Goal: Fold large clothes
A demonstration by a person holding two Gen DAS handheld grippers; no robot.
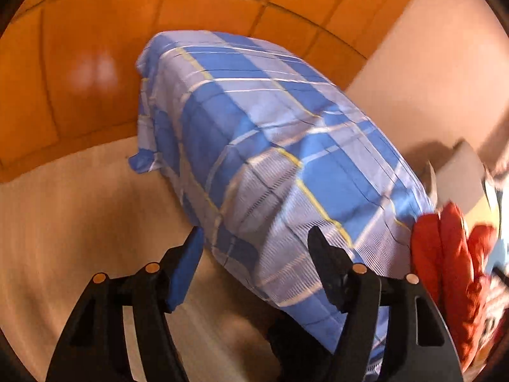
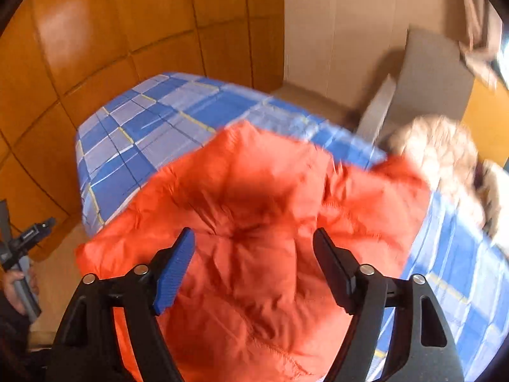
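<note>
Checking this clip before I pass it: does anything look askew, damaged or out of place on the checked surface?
The orange puffer jacket lies crumpled in a heap on the blue checked cover, not spread flat, with its fur trim bunched at the far edge. Both grippers, left and right, are open and hold nothing. No damage is visible.

Plaid-covered bed [image 1: 273, 133], orange tiled wall [image 2: 95, 47], cardboard box [image 2: 426, 76].

Warm, bright light is cast from the right, where the frame edge is blown out white. Glare patches are seen on the glossy orange wall panels [image 1: 92, 70]. The red jacket [image 2: 254, 222] is smeared by motion blur. Straight lines are bowed and corners blackened by the fisheye.
</note>
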